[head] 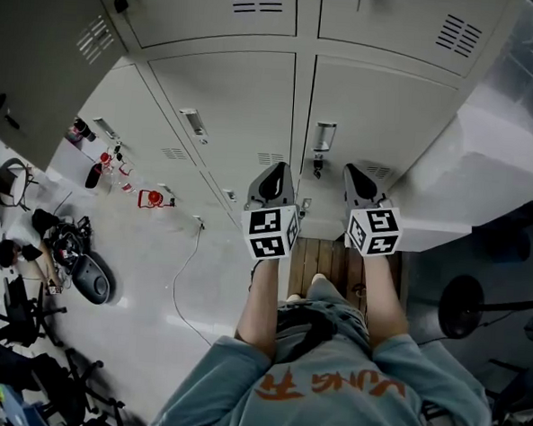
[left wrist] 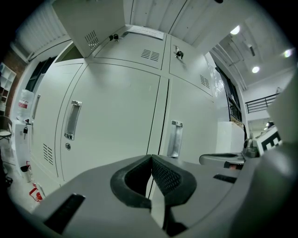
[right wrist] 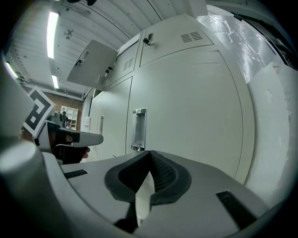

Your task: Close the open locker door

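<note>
Locker bank: pale grey steel lockers (head: 255, 108) fill the upper half of the head view, row on row of doors with vent slots near their corners.
Open locker door: there it is, the open locker door (head: 38, 54), a dark panel swung out at the bank's upper left corner, well clear of its frame. The left gripper view has it jutting out overhead (left wrist: 88, 23), and the right gripper view catches it high on the left (right wrist: 93, 58). It is well apart from both grippers.
White block: a big white block (head: 485, 167) sits against the bank's right edge.
Floor: the pale floor (head: 153, 309) carries dark gear (head: 75, 259) along its left edge, a thin cable (head: 186, 275) trailing across it, and red items (head: 150, 198) at the foot of the lockers.
Person: both forearms reach forward, feet on a slatted wooden board (head: 327, 256) at the foot of the bank.
Left gripper: the left gripper (head: 273, 179) points at the seam between two closed doors. Its own view shows the jaws pressed together with nothing between them (left wrist: 151, 158).
Right gripper: the right gripper (head: 354, 179) is level with its partner, aimed at a closed door. Its jaws are tight together and empty (right wrist: 150, 153).
Handle: a recessed metal handle (head: 324, 137) sits on the closed door just above the two grippers. Something small hangs below it, perhaps a key, too small to tell.
</note>
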`<state>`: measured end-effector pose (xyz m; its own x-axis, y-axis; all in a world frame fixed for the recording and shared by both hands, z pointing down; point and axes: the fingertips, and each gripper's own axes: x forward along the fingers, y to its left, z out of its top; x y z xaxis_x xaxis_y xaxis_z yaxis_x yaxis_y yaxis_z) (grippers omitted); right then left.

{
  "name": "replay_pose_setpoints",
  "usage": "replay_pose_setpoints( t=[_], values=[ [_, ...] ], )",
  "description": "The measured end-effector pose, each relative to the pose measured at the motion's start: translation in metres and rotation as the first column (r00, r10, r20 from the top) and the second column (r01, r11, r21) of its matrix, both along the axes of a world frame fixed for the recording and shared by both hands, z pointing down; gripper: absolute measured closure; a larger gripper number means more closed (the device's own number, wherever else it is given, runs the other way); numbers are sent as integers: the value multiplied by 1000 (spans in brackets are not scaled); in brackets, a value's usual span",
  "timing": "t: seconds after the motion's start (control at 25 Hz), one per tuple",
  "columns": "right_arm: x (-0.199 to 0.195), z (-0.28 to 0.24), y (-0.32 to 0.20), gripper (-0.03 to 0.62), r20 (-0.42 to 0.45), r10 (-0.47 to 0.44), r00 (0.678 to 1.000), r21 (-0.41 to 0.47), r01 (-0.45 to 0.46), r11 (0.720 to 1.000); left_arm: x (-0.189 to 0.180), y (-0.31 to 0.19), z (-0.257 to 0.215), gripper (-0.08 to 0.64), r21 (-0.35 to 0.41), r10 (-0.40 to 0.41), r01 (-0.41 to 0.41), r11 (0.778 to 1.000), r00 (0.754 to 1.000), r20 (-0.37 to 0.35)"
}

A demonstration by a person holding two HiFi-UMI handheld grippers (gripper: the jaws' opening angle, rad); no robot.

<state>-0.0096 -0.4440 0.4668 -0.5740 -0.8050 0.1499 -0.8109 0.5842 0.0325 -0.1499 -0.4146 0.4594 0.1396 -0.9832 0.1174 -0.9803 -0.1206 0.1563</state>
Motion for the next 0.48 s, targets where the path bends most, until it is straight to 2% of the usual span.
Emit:
replay_pose_setpoints(
  t=[0.48],
  values=[
    [4,-2,1,597,0,7,1000,6,-7,1000,4,-1,-1,541,3,9,-9,1000,1000,-2]
  ],
)
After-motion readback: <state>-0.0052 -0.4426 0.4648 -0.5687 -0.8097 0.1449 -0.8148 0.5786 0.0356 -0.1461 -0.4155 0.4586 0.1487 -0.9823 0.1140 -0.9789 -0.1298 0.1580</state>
